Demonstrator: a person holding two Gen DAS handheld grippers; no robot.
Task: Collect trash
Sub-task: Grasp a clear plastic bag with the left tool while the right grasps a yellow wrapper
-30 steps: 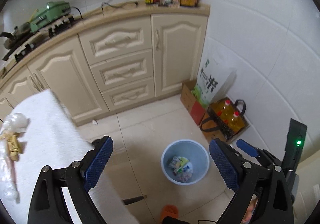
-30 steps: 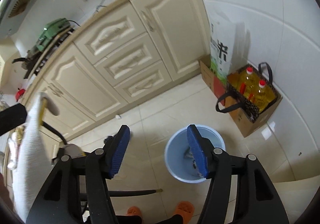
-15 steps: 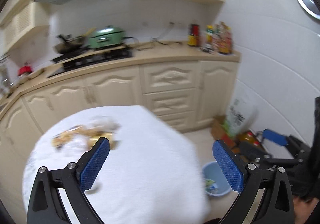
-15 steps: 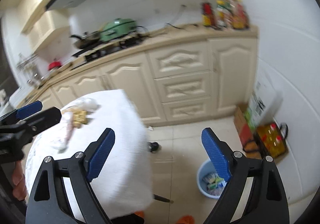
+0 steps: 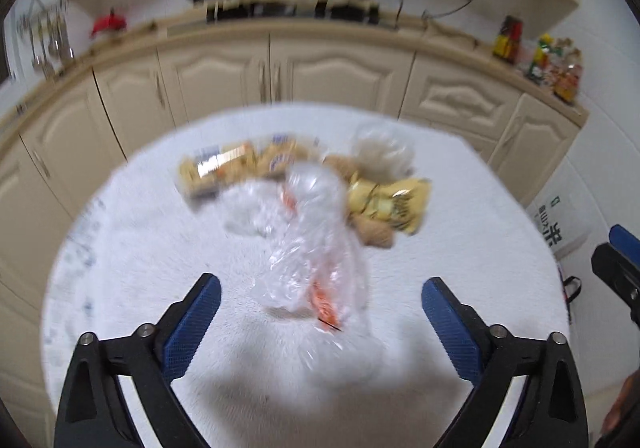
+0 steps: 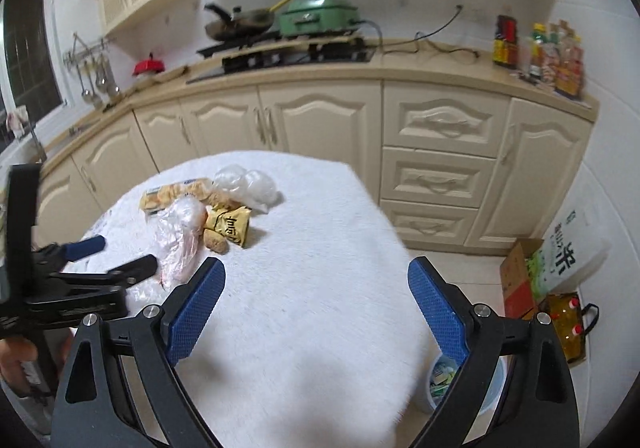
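Note:
A pile of trash lies on the white-covered table (image 5: 460,240): a long clear plastic bag (image 5: 316,248) with orange print, a yellow wrapper (image 5: 392,204), a biscuit packet (image 5: 224,168), a crumpled clear bag (image 5: 380,152) and brown lumps. My left gripper (image 5: 320,324) is open and empty, jaws wide just short of the clear bag; it shows in the right wrist view (image 6: 108,256). My right gripper (image 6: 316,304) is open and empty over bare cloth right of the pile (image 6: 216,216). The blue trash bin (image 6: 460,380) stands on the floor, partly hidden.
Cream cabinets (image 6: 432,176) and a counter with a stove, pan and green cooker (image 6: 320,14) run behind the table. Bottles (image 6: 540,48) stand at the counter's right end. A rice bag (image 6: 568,260), box and oil bottles sit by the right wall.
Both grippers have swung up from the floor bin to the table. The left one now faces the trash pile closely; both stay open and empty.

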